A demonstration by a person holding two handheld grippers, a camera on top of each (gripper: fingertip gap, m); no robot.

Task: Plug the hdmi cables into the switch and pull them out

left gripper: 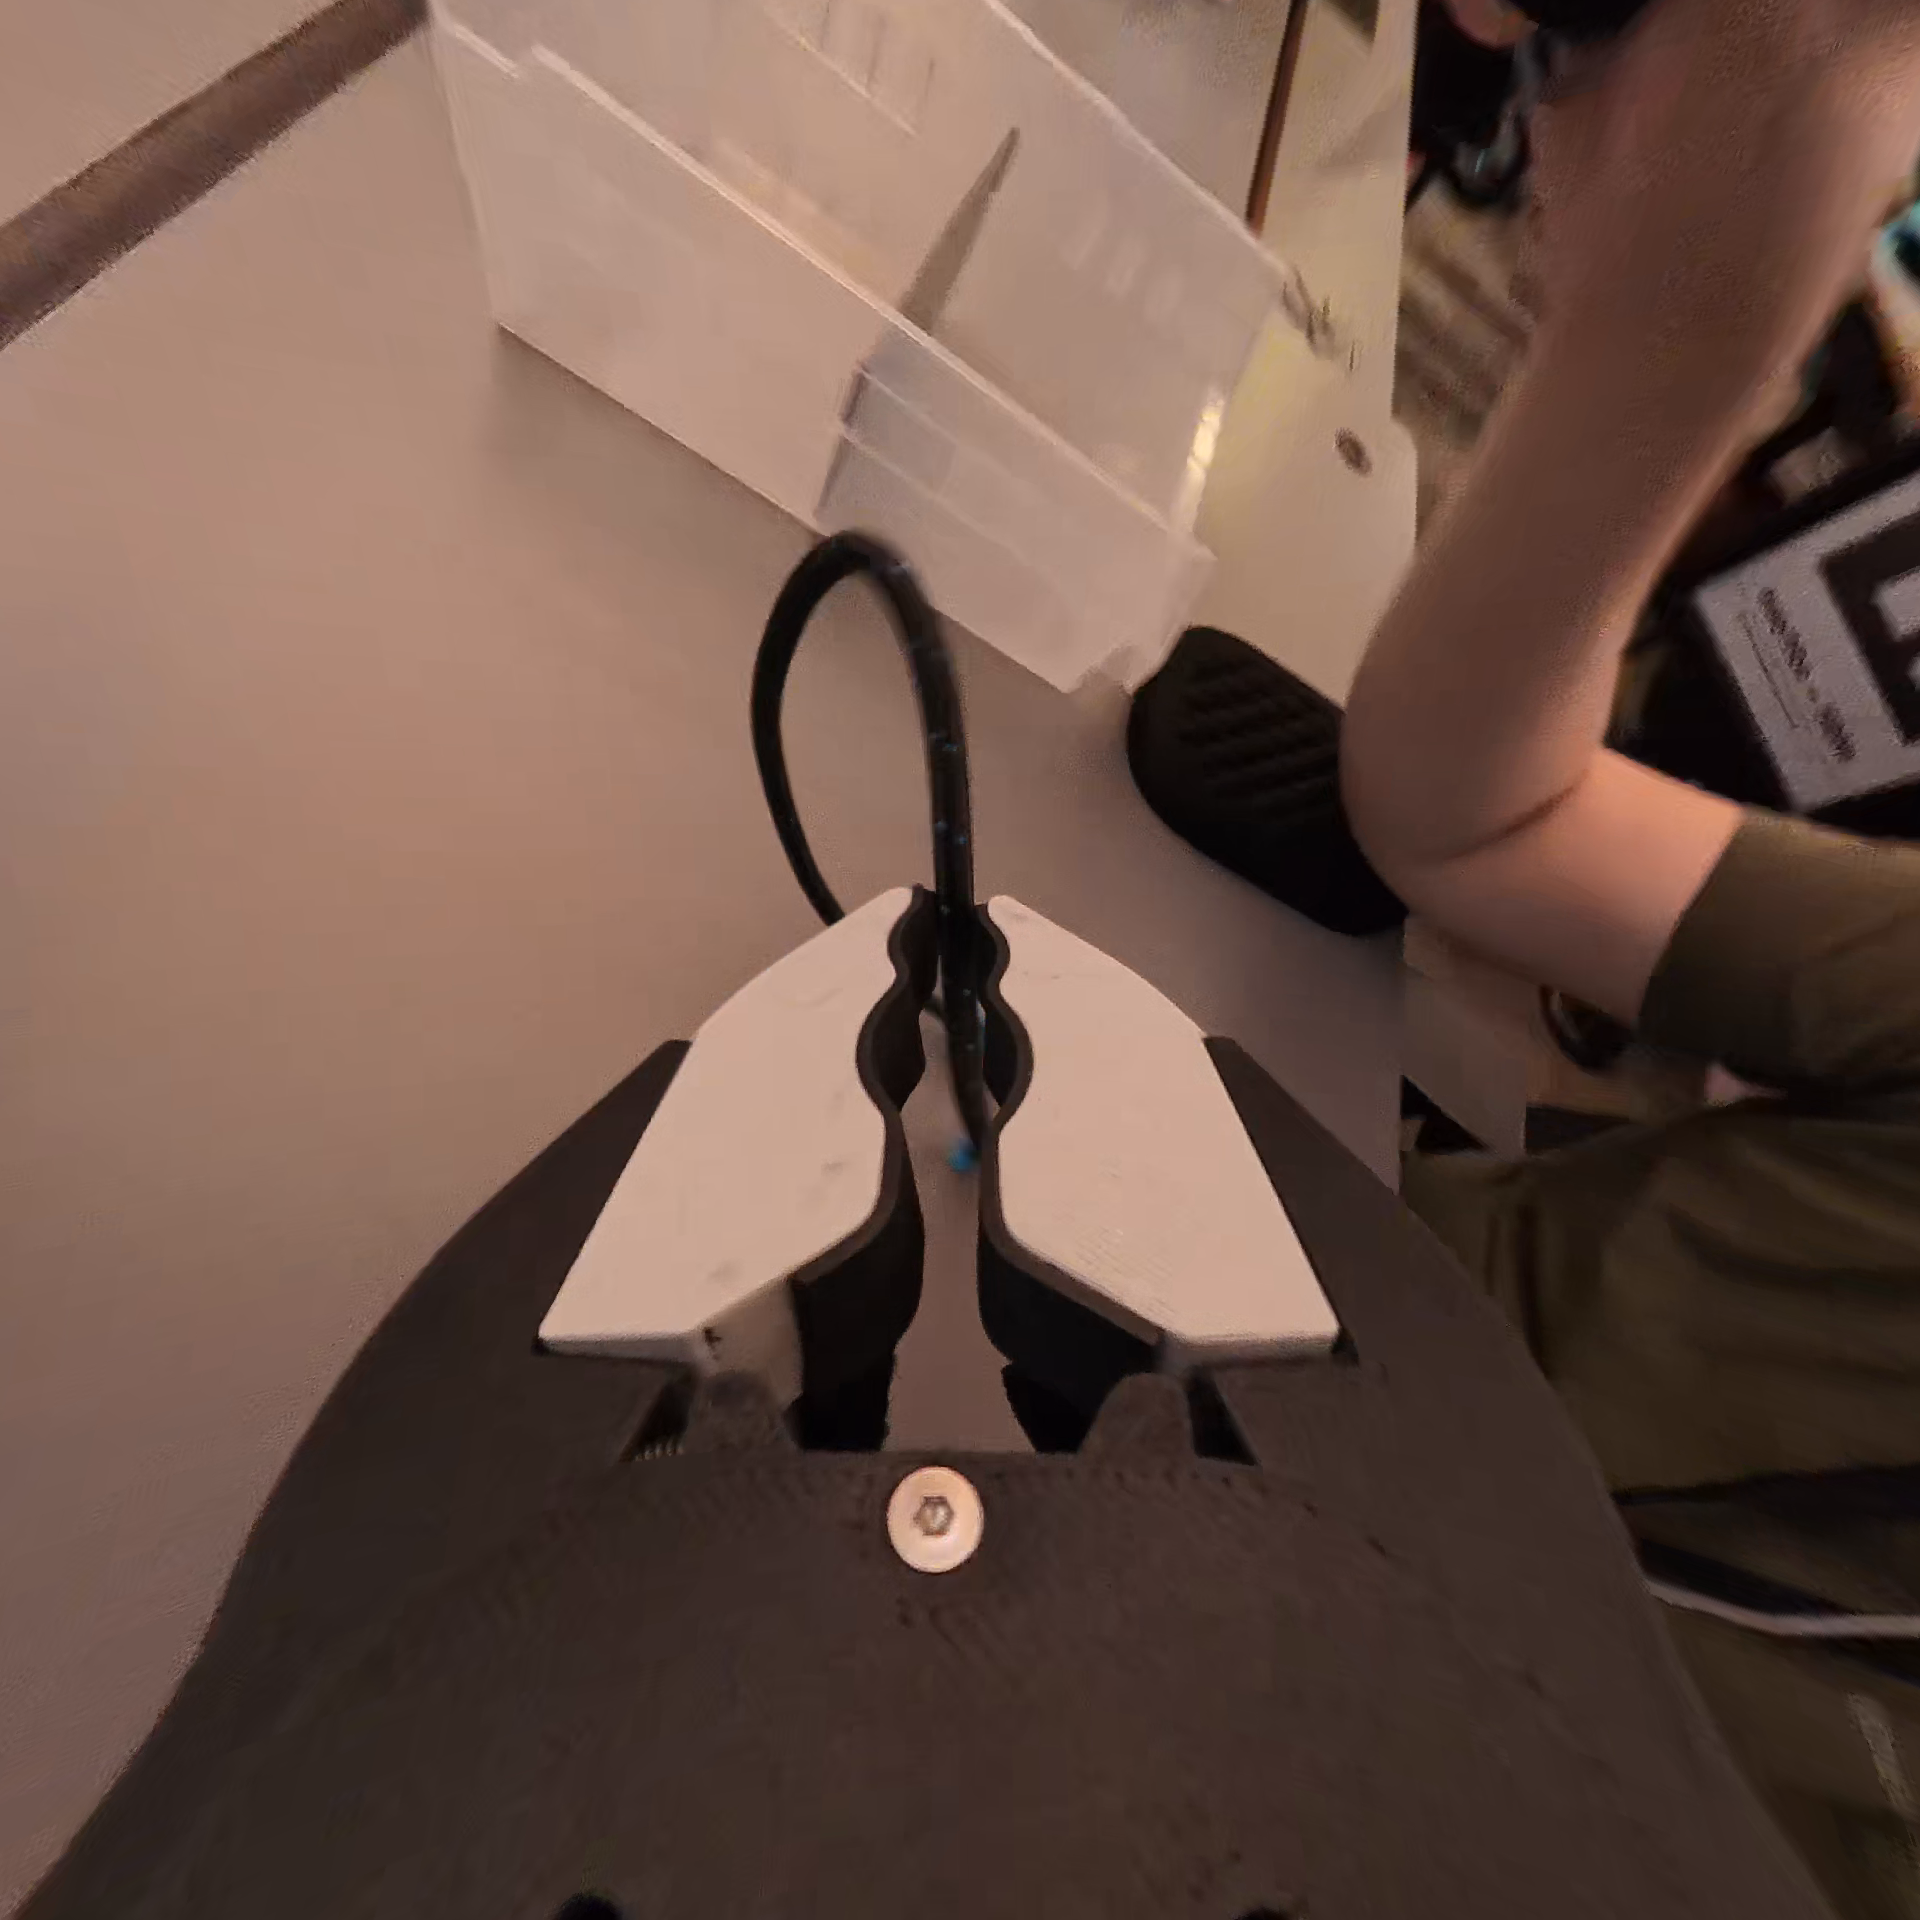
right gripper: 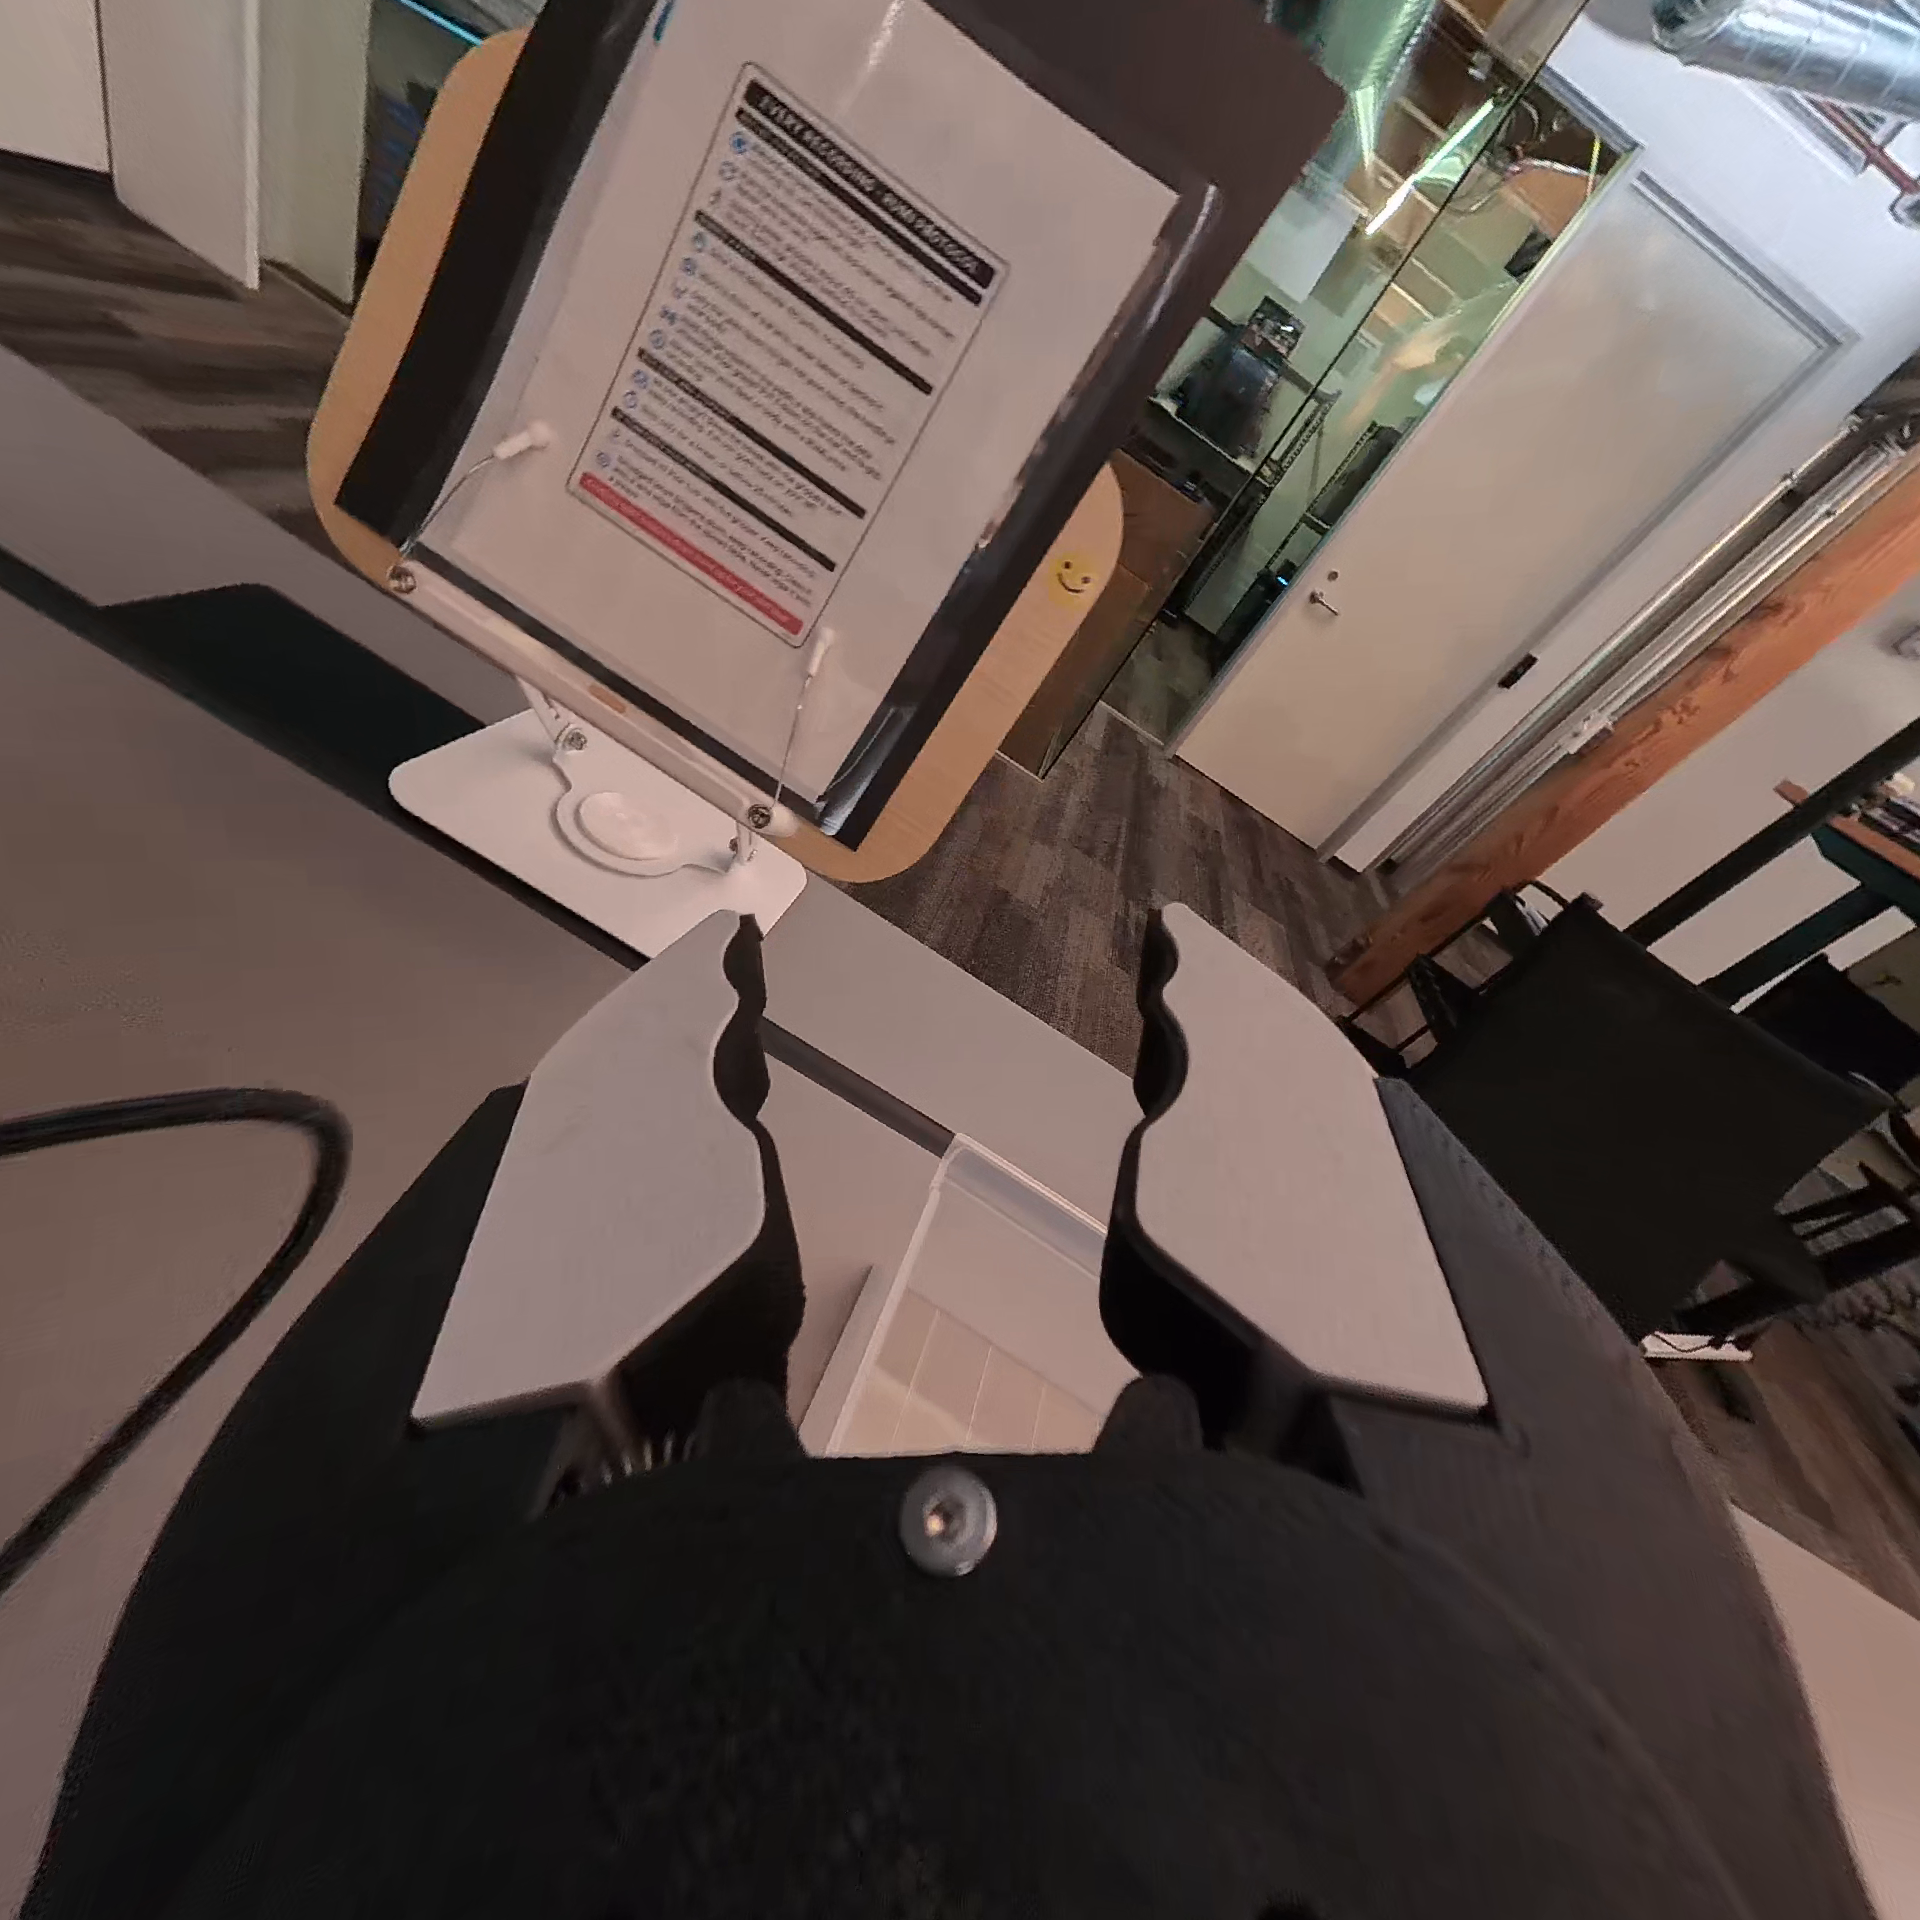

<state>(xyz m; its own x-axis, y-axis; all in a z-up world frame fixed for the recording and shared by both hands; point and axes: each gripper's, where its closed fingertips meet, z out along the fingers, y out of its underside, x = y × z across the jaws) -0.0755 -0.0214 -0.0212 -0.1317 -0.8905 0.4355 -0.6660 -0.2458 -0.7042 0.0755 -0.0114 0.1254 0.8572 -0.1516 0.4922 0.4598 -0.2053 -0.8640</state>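
In the left wrist view my left gripper [left gripper: 954, 914] is shut on a black braided HDMI cable [left gripper: 948, 769] with blue flecks. The cable runs between the white fingers [left gripper: 800, 1132], loops forward over the pale table [left gripper: 312, 727] and bends back down on the left near a clear box. Its plug is hidden. In the right wrist view my right gripper [right gripper: 954, 935] is open and empty, held above the table and tilted. A black cable [right gripper: 239, 1226] curves on the table at lower left. No switch shows in either view.
A clear plastic box [left gripper: 831, 312] stands on the table ahead of the left gripper; it also shows under the right gripper [right gripper: 977, 1299]. A person's forearm [left gripper: 1558, 571] and a black gripper part [left gripper: 1236, 769] are at the right. A document stand [right gripper: 748, 416] with a printed sheet stands at the table's far edge.
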